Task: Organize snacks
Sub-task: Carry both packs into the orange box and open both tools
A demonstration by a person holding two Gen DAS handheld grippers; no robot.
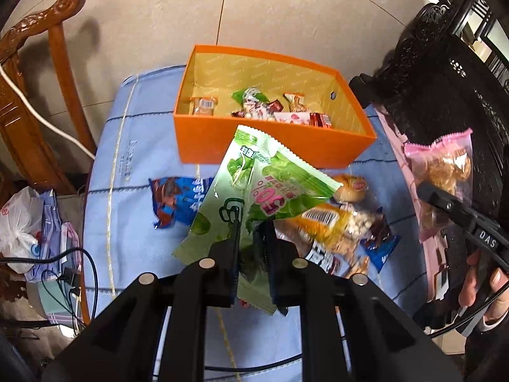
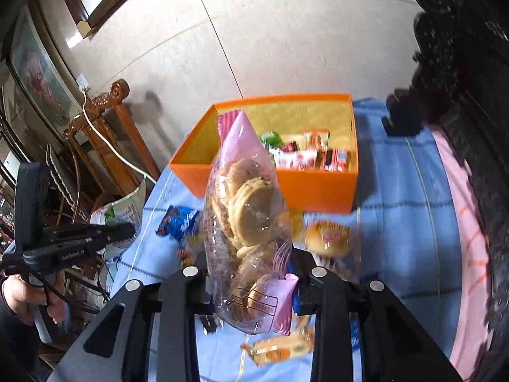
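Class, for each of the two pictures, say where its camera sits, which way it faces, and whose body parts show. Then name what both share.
Left wrist view: sits behind the left claw, facing the orange box; the claw is shut on a green packet; the right claw and hand show at right.
Right wrist view: sits behind the right claw, shut on a pink cookie bag; the left hand shows.
Shared: the box, the blue cloth, the blue packet.

Box on cloth; loose snacks before it
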